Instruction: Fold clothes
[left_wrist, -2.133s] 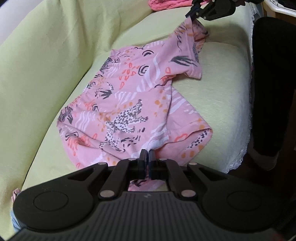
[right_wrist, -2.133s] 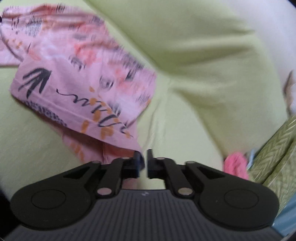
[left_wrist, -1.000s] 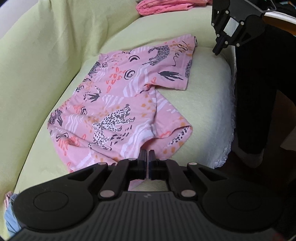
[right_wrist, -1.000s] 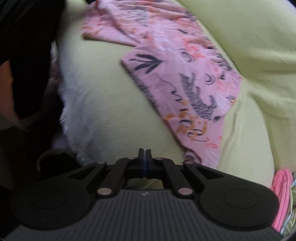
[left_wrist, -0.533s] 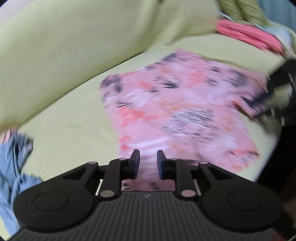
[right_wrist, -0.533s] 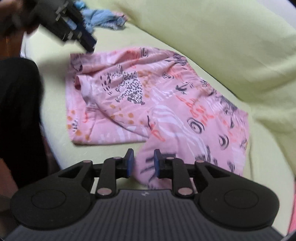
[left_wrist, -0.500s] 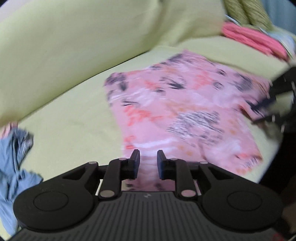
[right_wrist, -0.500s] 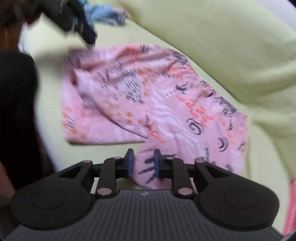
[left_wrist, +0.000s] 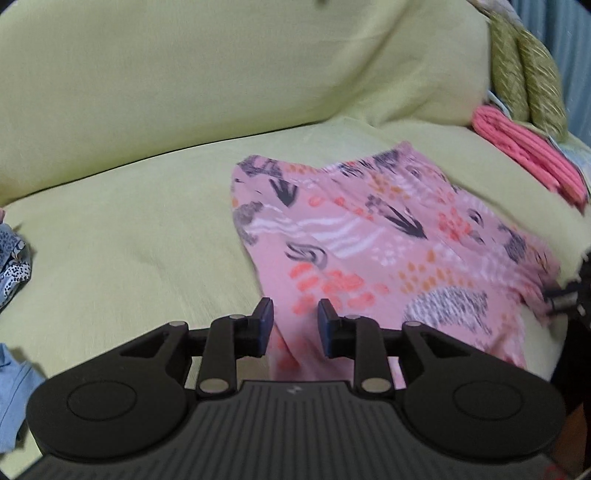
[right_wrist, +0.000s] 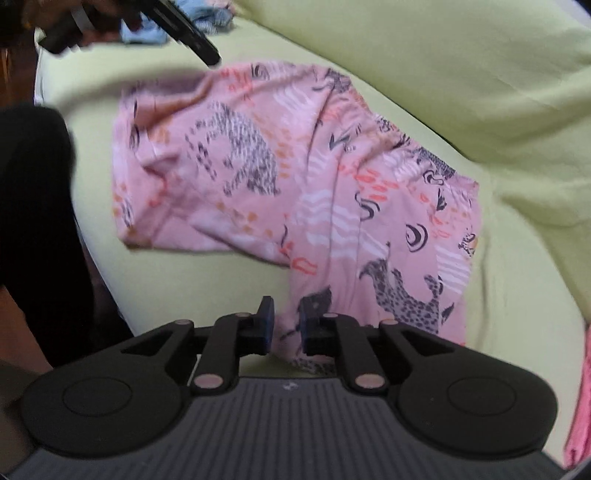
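Left wrist view: my left gripper (left_wrist: 295, 314) has its jaws apart, straddling the near edge of the pink shirt (left_wrist: 388, 251), which lies spread on the green sofa (left_wrist: 129, 236). A coral stack (left_wrist: 524, 155) sits far right.

Right wrist view: my right gripper (right_wrist: 283, 318) is also parted, with a shirt (right_wrist: 295, 173) corner between the fingers, not pinched. Left gripper (right_wrist: 199, 44) hovers at the far edge.

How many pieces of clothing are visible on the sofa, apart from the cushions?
3. The pink printed shirt is spread on the seat, the folded coral garment lies at the sofa's right end, and blue clothes are bunched at the left edge; that bunch may hold several.
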